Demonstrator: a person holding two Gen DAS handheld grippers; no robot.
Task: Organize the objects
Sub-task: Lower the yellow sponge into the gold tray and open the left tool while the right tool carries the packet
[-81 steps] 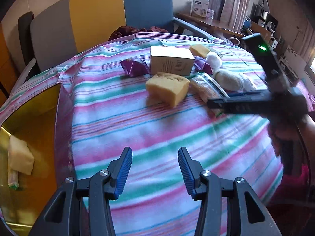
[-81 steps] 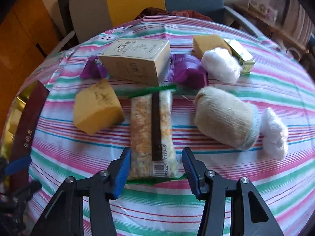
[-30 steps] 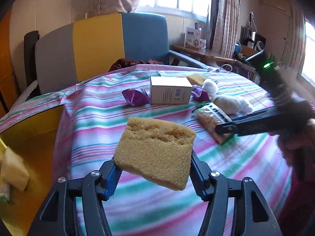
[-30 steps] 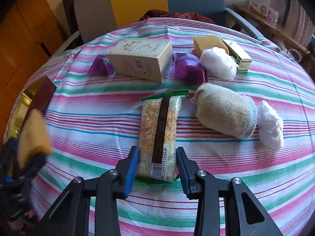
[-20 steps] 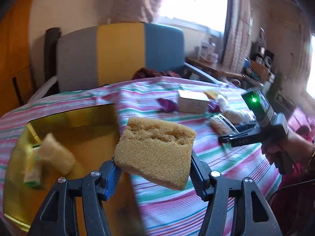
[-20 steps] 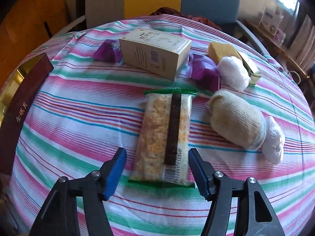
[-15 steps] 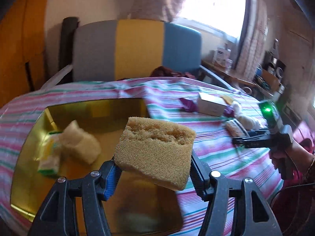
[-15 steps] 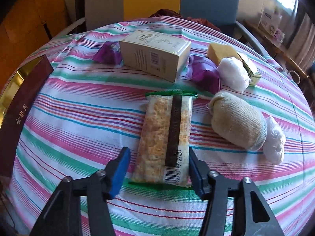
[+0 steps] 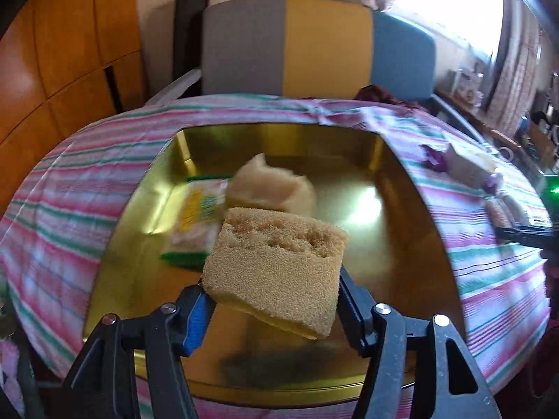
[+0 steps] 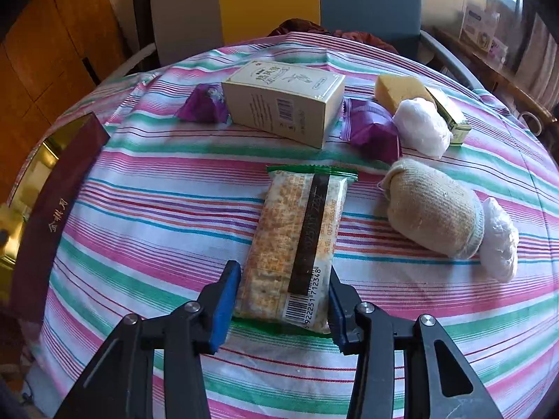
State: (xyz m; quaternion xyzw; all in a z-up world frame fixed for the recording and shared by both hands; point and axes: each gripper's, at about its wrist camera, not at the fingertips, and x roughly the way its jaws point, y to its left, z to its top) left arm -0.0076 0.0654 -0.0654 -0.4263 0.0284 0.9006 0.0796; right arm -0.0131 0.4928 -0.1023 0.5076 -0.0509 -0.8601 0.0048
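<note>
We hold sponge (image 9: 276, 269) clamped in left hand-held gripper (image 9: 270, 309), above gold tin (image 9: 401, 181), likely for drop-in. Right hand-held gripper (image 10: 281, 305) closing around cracker packet (image 10: 297, 241) on tabletop (image 10: 157, 216), pads not yet clearly pressing.

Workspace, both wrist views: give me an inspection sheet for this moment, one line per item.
Surface: round table under a striped cloth.
Job's things: gold tin holds a snack packet and a pale lump; cracker pack, cream box, rolled sock, second sponge lie on the cloth.
Clutter: two purple wrappers, two white bundles, dark red lid.
Grippers: left gripper clamps a sponge over the tin; right gripper straddles the cracker pack, jaws closing.
Cables: nothing seen.
Surroundings: tricolour chair, wood panelling, window.
</note>
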